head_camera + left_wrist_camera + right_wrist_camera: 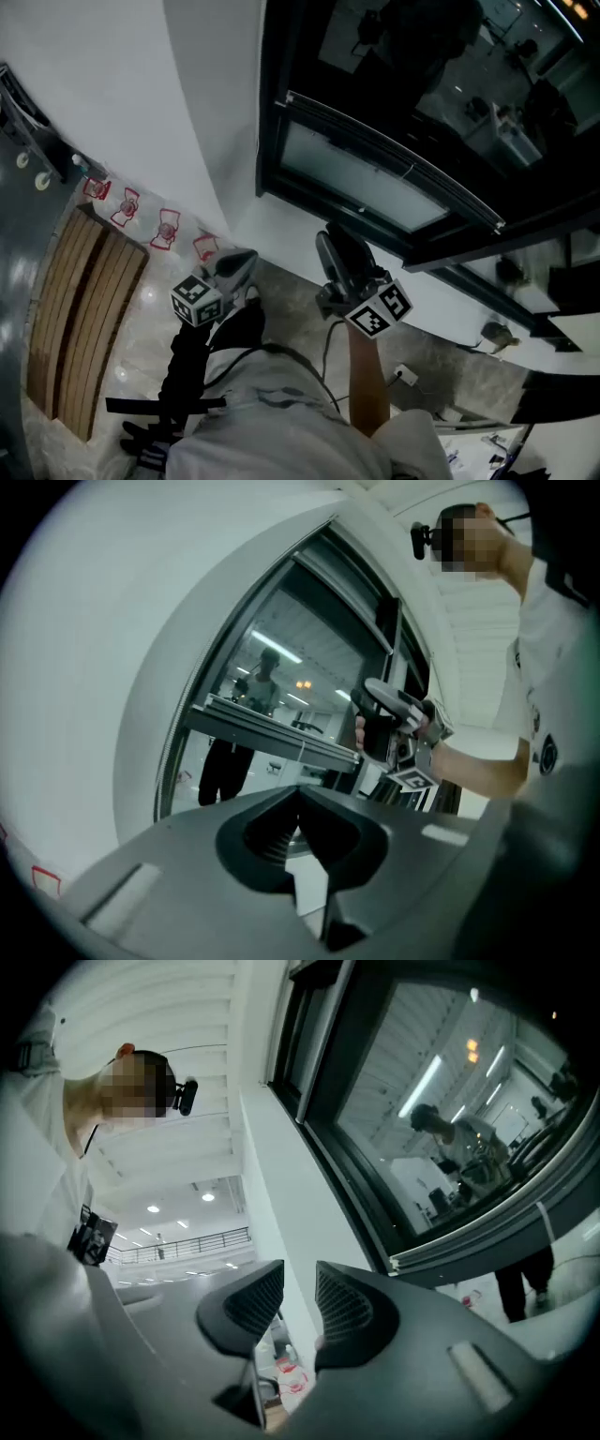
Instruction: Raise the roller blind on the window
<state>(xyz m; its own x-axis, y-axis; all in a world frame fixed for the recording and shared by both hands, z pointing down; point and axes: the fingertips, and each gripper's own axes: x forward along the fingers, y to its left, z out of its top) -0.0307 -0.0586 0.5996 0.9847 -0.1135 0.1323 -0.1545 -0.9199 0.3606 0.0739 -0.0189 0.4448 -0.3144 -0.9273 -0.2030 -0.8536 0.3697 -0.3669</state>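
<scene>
Roller blind's bottom bar point(394, 155) crosses the window point(422, 75) partway up, above the white sill point(281, 234). Bare wall point(141, 103) lies to its left. Your grippers sit low, side by side, short of the sill and apart from the bar. Left gripper point(236, 264): jaws pressed together, empty. Right gripper point(333, 246) (angled upward): jaws slightly spread, nothing between.

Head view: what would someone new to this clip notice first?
The big dark window fills the upper right, mirroring a lit room, with a pale bar slanting across it. Just below it, at centre, the person's left claw is shut and the right claw stands open and empty. Wooden slats lie on the floor at the left edge.
</scene>
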